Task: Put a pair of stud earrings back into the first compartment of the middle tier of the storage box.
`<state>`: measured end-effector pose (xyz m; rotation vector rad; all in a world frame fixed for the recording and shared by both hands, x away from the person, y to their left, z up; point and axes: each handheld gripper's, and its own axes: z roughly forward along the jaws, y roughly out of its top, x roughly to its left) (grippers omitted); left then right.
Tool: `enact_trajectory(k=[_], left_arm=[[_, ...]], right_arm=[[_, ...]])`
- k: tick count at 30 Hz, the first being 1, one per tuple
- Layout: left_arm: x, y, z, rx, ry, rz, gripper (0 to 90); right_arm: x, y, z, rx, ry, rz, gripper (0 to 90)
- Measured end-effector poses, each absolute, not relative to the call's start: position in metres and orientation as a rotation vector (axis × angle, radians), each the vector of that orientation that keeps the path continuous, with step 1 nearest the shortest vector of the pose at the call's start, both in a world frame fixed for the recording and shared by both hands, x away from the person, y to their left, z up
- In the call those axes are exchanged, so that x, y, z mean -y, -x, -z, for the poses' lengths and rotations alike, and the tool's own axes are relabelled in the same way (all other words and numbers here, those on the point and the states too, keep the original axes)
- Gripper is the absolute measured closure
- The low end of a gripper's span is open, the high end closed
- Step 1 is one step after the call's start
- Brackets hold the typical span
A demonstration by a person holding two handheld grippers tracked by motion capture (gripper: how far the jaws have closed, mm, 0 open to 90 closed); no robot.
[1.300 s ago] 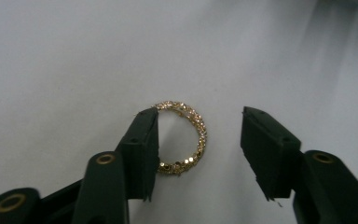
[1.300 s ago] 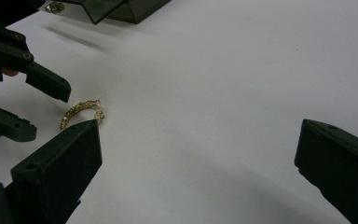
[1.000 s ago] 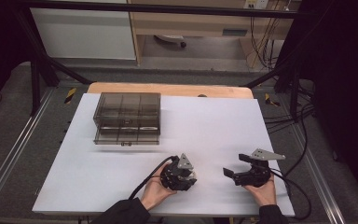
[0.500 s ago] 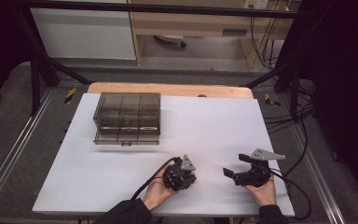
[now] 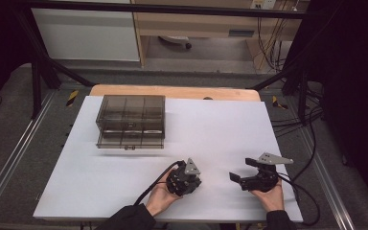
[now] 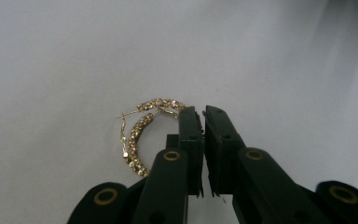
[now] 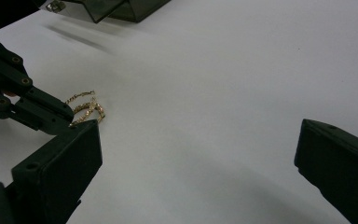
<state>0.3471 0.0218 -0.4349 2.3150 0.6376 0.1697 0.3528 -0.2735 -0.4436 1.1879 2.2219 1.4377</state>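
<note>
While the left gripper (image 6: 203, 114) pinches earrings (image 6: 142, 133), organizer (image 5: 131, 122) sits apart.

the left gripper (image 6: 204, 116) fingers have just closed on the gold earring (image 6: 142, 133).

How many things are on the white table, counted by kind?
Gold hoop earring: 1
Smoky clear organizer box: 1
Black hand-held gripper: 2, left hand-held gripper and right hand-held gripper
Total: 4
</note>
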Motion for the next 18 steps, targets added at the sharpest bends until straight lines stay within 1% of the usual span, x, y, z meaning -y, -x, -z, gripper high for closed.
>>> enact_trajectory(k=[18], left_arm=[[-0.058,-0.342,0.412,-0.657,-2.282,-0.195,84.8]], right_arm=[[0.273,-0.353,0.444,-2.228,-1.194,-1.434,1.2]])
